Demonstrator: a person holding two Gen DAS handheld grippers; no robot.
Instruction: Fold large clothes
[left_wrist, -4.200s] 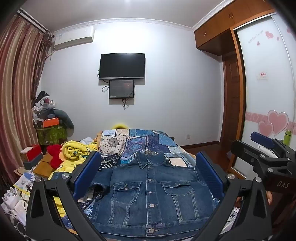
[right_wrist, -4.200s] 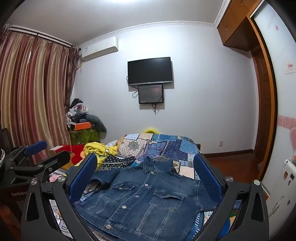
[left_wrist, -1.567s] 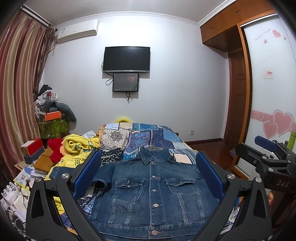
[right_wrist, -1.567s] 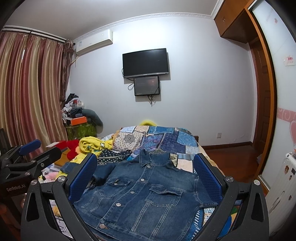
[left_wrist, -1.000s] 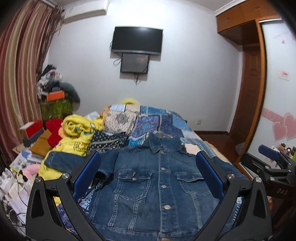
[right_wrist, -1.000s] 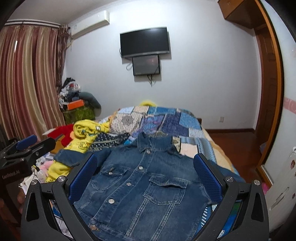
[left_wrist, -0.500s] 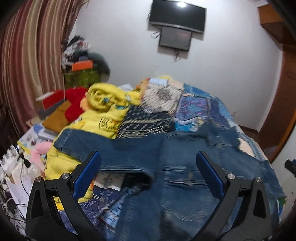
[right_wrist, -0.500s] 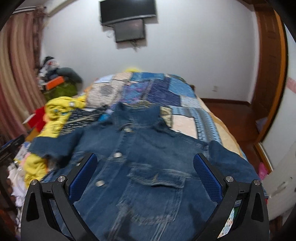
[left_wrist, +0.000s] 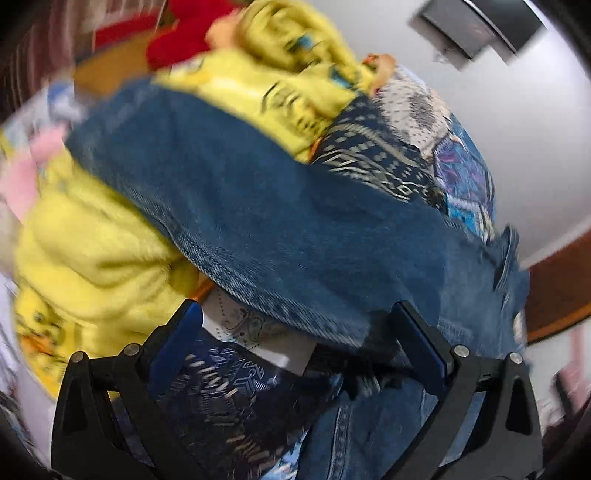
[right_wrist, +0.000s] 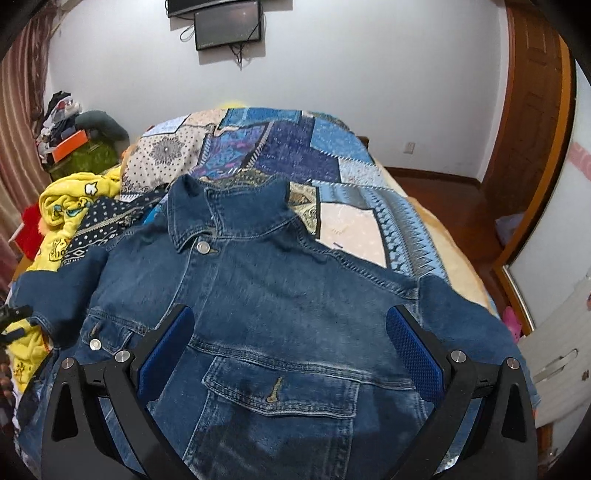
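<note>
A blue denim jacket (right_wrist: 280, 295) lies front up and buttoned on the bed, collar toward the far wall, sleeves spread to both sides. My right gripper (right_wrist: 290, 343) is open and empty, hovering low over the jacket's chest above a breast pocket. My left gripper (left_wrist: 295, 336) is open and empty, tilted, close above the jacket's left sleeve (left_wrist: 236, 206) where it joins the body; this view is blurred. The tip of the left gripper (right_wrist: 13, 319) shows at the left edge of the right wrist view, by the sleeve cuff.
A patchwork quilt (right_wrist: 295, 147) covers the bed. Yellow clothes (left_wrist: 92, 251) lie under and beside the left sleeve, also seen in the right wrist view (right_wrist: 70, 206). A cluttered pile (right_wrist: 74, 136) stands by the curtain. A wooden door (right_wrist: 532, 122) and white wardrobe panel are right.
Both grippers dropped down and forward toward the jacket. The left one swung left and tilted over the left sleeve; the right one came low over the chest. Both stayed open.
</note>
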